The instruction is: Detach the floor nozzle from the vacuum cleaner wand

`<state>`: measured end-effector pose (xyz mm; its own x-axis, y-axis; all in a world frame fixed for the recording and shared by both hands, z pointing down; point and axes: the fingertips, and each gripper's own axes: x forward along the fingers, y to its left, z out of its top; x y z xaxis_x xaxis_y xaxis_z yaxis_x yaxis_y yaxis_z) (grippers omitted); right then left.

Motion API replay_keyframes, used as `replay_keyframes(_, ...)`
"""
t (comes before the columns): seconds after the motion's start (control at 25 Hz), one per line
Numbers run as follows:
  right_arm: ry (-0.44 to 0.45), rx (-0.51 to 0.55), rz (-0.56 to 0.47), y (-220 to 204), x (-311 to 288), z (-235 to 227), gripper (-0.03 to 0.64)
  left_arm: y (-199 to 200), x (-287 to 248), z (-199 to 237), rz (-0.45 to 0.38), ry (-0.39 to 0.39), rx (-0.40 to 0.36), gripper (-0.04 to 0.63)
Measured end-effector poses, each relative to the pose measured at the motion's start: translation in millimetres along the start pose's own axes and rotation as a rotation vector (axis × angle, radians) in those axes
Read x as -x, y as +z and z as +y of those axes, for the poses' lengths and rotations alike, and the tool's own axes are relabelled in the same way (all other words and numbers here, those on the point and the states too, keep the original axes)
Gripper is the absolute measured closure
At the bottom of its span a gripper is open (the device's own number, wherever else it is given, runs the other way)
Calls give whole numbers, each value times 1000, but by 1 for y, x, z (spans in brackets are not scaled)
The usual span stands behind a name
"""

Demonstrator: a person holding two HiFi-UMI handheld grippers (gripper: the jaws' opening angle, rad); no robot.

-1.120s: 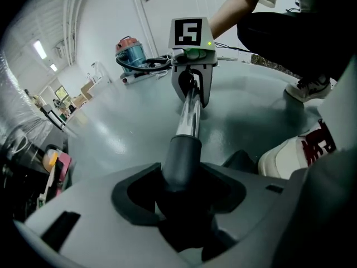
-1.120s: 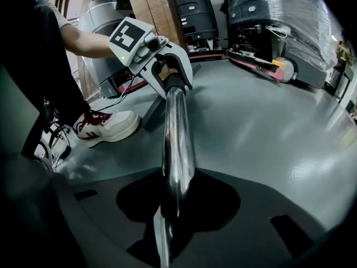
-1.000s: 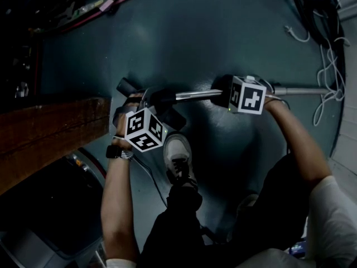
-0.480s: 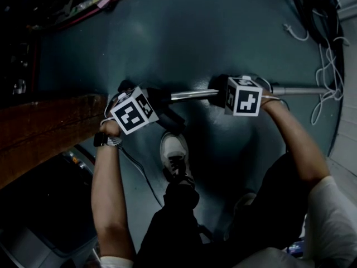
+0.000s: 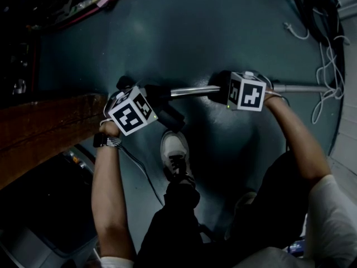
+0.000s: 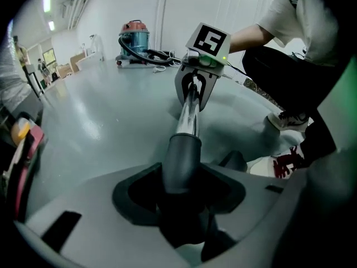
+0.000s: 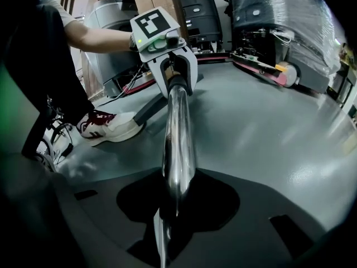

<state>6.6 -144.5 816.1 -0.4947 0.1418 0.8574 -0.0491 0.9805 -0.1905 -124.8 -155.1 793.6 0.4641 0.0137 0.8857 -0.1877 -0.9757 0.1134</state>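
The chrome wand point(image 5: 195, 92) lies level across the middle of the head view, low over the dark teal floor point(image 5: 195, 32). Left of centre, the left gripper point(image 6: 181, 197) is clamped on the dark grey neck point(image 6: 181, 158) of the floor nozzle point(image 5: 169, 115). The nozzle's black body shows just below and right of that gripper's marker cube. In the left gripper view the wand's end sits inside this neck (no gap shows between the two). Right of centre, the right gripper point(image 7: 175, 205) pinches the bare tube further along, its jaws pressed on the metal. The two grippers face each other along the tube. A white shoe point(image 5: 177, 154) stands just below the nozzle. A wooden top point(image 5: 50, 127) fills the left edge, and pale cables point(image 5: 329, 71) trail down the right edge.
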Motion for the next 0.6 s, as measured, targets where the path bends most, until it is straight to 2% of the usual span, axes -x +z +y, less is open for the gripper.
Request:
replay_keyframes(0.36, 12, -9, -3, 1, -1, -3, 483, -1, 2, 9, -2, 242, -140, 403)
replay_keyframes(0.48, 19, -9, -2, 1, -1, -1, 483, -3, 1, 7, -6, 238, -131, 403)
replay_keyframes(0.6, 17, -2, -1, 1, -1, 0, 482, -5, -1, 5, 3, 181, -94, 403)
